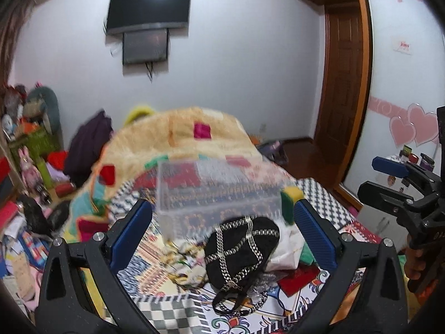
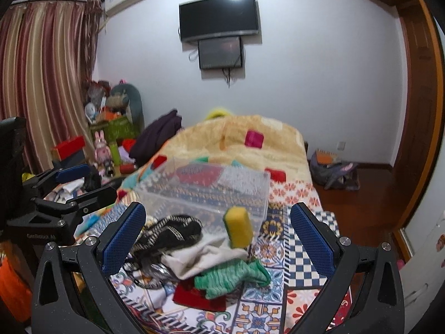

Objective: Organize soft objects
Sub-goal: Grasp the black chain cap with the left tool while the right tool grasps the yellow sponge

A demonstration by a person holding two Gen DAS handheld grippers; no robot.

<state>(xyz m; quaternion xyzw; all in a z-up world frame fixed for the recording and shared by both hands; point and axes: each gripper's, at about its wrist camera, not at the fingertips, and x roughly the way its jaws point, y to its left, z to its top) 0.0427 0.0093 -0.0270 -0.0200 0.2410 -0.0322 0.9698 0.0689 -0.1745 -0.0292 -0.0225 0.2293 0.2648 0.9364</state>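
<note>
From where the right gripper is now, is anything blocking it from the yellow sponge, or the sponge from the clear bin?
Nothing visible blocks either. The right gripper is open, with the yellow sponge standing on the white cloth between its fingers. The clear bin sits directly behind the sponge, open-topped.

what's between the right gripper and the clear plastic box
In the right wrist view, a pile lies between the open right gripper and the clear plastic box: yellow-green sponge, white cloth, green knitted cloth, black chain-trimmed bag.

The left gripper [image 2: 75, 186] body bears partly legible white lettering, "GenRobot".
</note>
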